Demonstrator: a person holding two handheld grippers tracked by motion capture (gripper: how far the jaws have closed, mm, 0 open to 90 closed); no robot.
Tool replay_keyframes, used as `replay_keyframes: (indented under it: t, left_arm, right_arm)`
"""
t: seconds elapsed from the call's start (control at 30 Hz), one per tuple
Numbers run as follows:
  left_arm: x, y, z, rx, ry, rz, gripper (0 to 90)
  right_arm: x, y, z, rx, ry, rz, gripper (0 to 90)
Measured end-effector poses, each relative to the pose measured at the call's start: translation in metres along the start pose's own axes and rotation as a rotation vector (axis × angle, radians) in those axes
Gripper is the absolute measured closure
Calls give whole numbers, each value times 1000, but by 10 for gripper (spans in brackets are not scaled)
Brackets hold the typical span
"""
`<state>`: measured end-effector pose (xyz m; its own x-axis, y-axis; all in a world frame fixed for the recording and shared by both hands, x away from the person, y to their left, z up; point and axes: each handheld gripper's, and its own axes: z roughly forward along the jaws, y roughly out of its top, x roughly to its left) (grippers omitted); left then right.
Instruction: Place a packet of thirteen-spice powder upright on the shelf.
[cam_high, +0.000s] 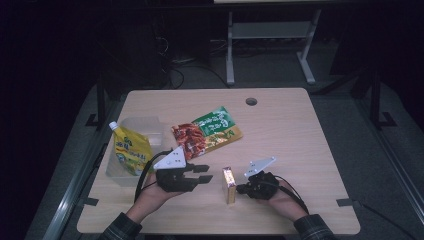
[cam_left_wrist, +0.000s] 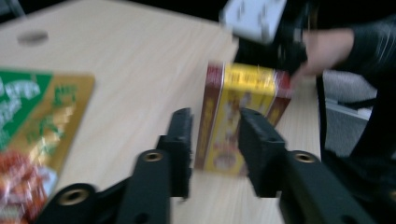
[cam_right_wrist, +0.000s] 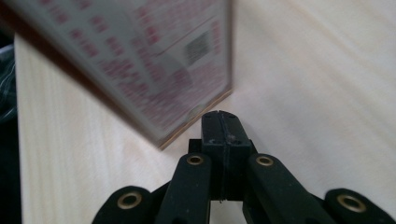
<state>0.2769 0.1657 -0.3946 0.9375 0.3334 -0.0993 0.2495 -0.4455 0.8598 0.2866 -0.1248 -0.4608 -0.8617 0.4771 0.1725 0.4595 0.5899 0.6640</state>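
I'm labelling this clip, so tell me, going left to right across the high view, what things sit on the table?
Yellow spout pouch in the clear container → left gripper → yellow box → right gripper. The red-and-green snack packet lies farther back, spanning the left gripper's stretch, so I leave it unplaced.

A light wooden table (cam_high: 280, 120) with a round cable hole (cam_high: 251, 101) near its far edge sits mid-frame on a grey floor (cam_high: 385, 165). At upper centre stands the pale metal frame of another desk (cam_high: 270, 35), with dark cables (cam_high: 175, 70) pooled on the floor to its left. The room is dim, its edges black.
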Motion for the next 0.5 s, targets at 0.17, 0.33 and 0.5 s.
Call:
replay_keyframes:
  t: [0.17,0.33,0.5]
  left_arm:
    - [-4,-19,10,63,-14,-25,875]
    - [-6,-32,31,120,-58,-49,897]
    - [-12,-38,54,176,-98,-19,897]
  right_arm:
    - [-7,6,2,-22,-6,14,898]
    - [-8,12,9,-25,-5,10,898]
    - [-8,13,13,-16,-6,1,898]
